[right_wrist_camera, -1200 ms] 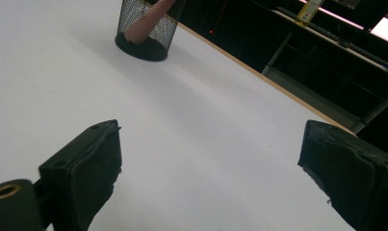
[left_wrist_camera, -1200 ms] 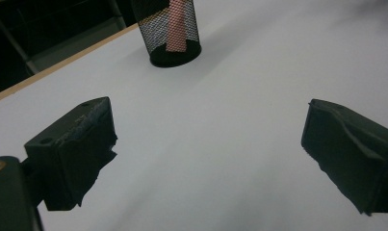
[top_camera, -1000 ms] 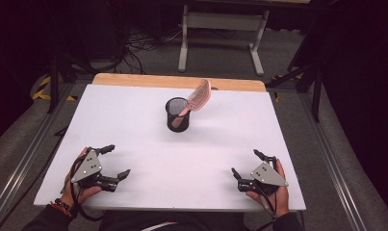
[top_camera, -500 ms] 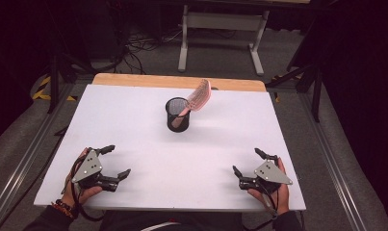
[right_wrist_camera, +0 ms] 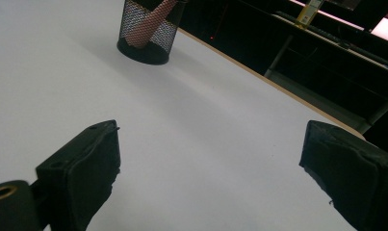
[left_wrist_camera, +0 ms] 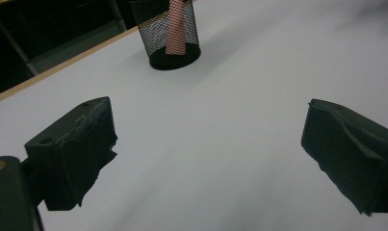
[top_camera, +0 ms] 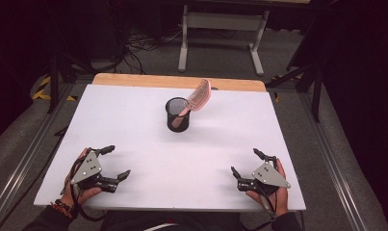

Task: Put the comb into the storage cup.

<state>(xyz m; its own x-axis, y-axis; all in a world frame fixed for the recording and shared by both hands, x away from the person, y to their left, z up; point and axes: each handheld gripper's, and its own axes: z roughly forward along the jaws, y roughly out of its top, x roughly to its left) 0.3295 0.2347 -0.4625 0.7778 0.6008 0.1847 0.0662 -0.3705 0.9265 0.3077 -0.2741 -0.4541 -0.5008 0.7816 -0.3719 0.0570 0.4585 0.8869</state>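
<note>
The pink hairbrush (top_camera: pixel 198 97) stands handle-down in the black mesh cup (top_camera: pixel 177 115). Its long axis is tilted: the handle end sits inside the cup and the bristled head rises out over the rim, leaning up and away toward the far right in the high view. In the left gripper view the pink handle (left_wrist_camera: pixel 175 29) shows through the mesh, nearly upright; in the right gripper view it slants across the cup (right_wrist_camera: pixel 147 29). The cup stands upright on the white table (top_camera: pixel 134 130), toward its far middle, well ahead of both grippers and between their lines of sight: ahead and to the right of the left gripper (top_camera: pixel 113 162), ahead and to the left of the right gripper (top_camera: pixel 244 162).

Both grippers sit low at the near edge of the table, well apart from each other and from the cup. Each is held from behind by a hand, the left hand (top_camera: pixel 78 192) and the right hand (top_camera: pixel 271 192), with the grey plate facing up. The left gripper's jaws are spread wide with nothing between them, angled inward toward the table's middle. The right gripper's jaws are likewise spread wide and empty, turned inward toward the cup.
</note>
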